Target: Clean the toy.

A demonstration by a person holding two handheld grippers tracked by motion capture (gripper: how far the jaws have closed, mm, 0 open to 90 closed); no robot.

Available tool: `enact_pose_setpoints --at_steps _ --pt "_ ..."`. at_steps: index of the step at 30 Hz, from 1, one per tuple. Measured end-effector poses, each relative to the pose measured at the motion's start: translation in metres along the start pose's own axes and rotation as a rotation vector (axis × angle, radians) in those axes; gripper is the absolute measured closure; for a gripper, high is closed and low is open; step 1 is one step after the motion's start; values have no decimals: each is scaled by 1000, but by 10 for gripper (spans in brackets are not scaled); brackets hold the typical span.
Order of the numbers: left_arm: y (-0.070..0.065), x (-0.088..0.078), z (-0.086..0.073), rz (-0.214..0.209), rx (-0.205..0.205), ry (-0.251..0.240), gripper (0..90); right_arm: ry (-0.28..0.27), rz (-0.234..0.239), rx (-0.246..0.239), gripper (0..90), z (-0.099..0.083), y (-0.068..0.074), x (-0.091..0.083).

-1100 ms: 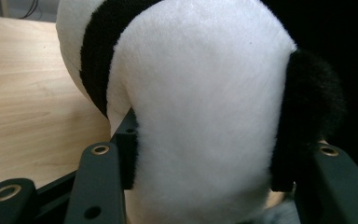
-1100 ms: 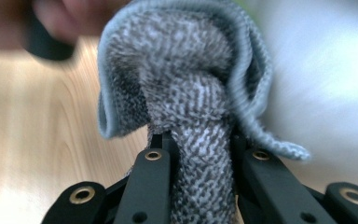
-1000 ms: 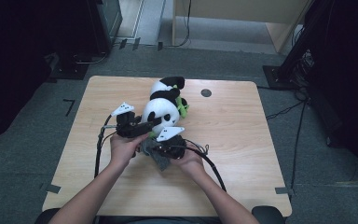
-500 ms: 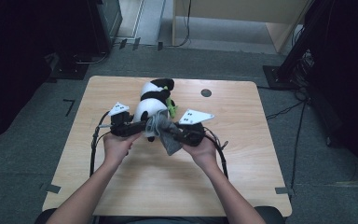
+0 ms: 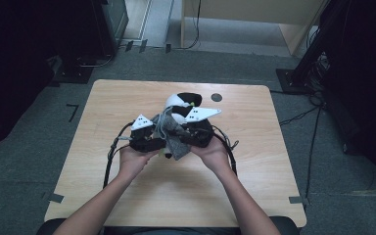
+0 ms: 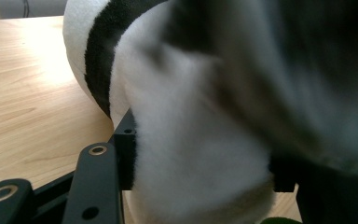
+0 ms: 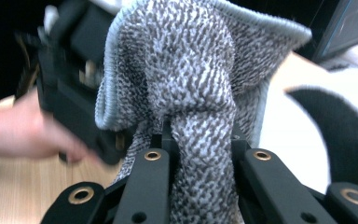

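A black and white panda plush (image 5: 178,102) lies at the middle of the wooden table (image 5: 103,103). My left gripper (image 5: 160,142) comes at it from the left. In the left gripper view my left gripper (image 6: 205,165) is shut on a white furry part of the panda plush (image 6: 191,116), with a jaw pressed into each side. My right gripper (image 5: 178,137) is shut on a grey knitted cloth (image 5: 176,146) that hangs in front of the plush. In the right gripper view the cloth (image 7: 191,60) bunches up out of my right gripper (image 7: 200,137), with the plush (image 7: 284,126) behind it to the right.
A small black round disc (image 5: 217,97) sits on the table behind the plush. Black cables (image 5: 108,161) loop from both grippers over the table's near half. Dark equipment and cables stand on the floor around the table. The left hand (image 7: 18,135) shows in the right gripper view.
My right gripper has lifted the grey cloth off the table and carried it up and to the right, against the plush. My left gripper has hardly moved.
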State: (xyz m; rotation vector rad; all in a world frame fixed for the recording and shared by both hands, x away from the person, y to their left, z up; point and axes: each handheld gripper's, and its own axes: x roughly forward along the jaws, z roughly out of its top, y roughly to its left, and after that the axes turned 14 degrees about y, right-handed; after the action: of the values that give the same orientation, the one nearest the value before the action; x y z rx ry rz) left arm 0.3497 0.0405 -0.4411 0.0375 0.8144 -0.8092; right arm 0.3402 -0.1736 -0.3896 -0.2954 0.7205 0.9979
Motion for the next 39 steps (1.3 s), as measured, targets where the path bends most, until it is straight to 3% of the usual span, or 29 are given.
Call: enact_pose_setpoints --at_steps 4,8,13,16,20,23,27,29,30,32,35,39 --pt "12 -9 1 -14 -38 -35 444 63 10 12 788 -8 -4 8" --pt "16 -12 1 4 -21 -37 442 82 46 48 787 -16 -12 16" --pt "23 -17 1 1 -12 -51 440 102 19 64 788 -19 -21 9" --pt "26 -24 0 -41 -12 -55 439 18 -6 144 789 -25 -38 -10" --pt "19 -33 -3 -74 5 -67 438 -117 -108 240 788 -36 -60 -40" --pt "12 -36 -6 -125 26 -61 438 -201 -163 303 788 -44 -73 -56" --pt "-3 -37 -9 -171 60 -54 441 -356 -167 363 784 -46 -79 -68" --pt "-8 -37 -10 -220 85 -73 441 -392 -162 380 781 -45 -80 -64" --pt "-10 -38 -10 -239 84 -91 442 -380 -168 380 781 -45 -80 -59" --pt "-11 -40 -8 -219 64 -106 449 -345 -188 373 785 -48 -79 -48" --pt "-3 -40 -8 -210 35 -99 457 -227 -219 372 788 -53 -79 -27" --pt "6 -41 -9 -188 0 -92 475 -154 -198 383 787 -64 -81 -4"
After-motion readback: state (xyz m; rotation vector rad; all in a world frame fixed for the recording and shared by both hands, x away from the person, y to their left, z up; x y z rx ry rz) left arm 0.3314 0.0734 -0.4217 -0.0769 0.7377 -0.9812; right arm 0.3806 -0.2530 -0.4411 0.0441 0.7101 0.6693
